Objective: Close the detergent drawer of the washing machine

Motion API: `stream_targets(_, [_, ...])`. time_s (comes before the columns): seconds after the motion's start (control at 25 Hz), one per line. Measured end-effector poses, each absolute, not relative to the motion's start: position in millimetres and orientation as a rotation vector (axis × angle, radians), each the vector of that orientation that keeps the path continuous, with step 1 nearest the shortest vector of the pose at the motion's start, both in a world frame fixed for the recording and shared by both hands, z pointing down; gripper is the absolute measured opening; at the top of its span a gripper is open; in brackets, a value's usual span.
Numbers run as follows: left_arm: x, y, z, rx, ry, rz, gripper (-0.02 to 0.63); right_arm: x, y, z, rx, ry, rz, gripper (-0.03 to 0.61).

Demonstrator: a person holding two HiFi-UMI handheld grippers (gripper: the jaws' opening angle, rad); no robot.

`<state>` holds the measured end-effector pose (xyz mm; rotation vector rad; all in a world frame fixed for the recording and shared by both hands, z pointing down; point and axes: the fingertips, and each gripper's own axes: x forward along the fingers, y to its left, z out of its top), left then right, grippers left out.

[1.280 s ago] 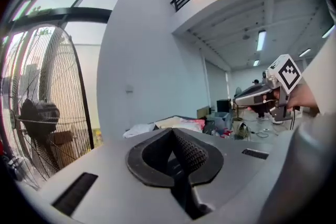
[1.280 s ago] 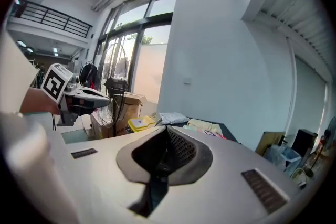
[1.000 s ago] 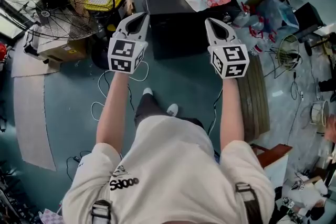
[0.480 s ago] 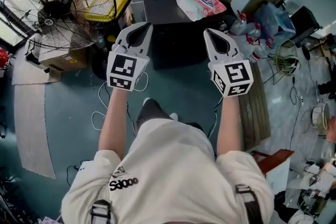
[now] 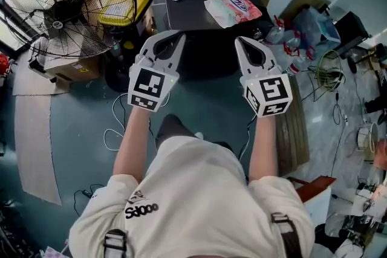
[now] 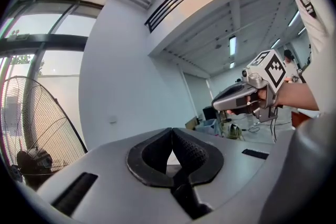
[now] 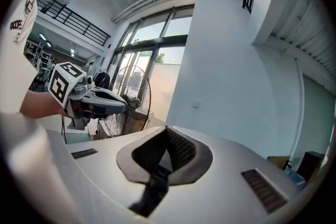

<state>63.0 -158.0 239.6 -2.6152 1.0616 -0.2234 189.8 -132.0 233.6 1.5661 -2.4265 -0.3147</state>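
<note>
Left gripper (image 5: 177, 38) and right gripper (image 5: 240, 42) both closed, empty (pads touching), level, side by side near black cabinet (image 5: 193, 9).

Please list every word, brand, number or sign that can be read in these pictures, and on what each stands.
"Sdooo", black print on the white shirt; last letters unsure.
Blue logo on the pink packet: too small to read.
Left gripper and right gripper: square markers only, no words.
</note>
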Motion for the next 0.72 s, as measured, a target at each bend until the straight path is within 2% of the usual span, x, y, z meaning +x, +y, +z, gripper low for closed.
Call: stream_targets(0.72, [68,-163,255,-2.640,1.063,-0.269,0.018,193,-141,252,1.538,-2.420,-0.269,0.008])
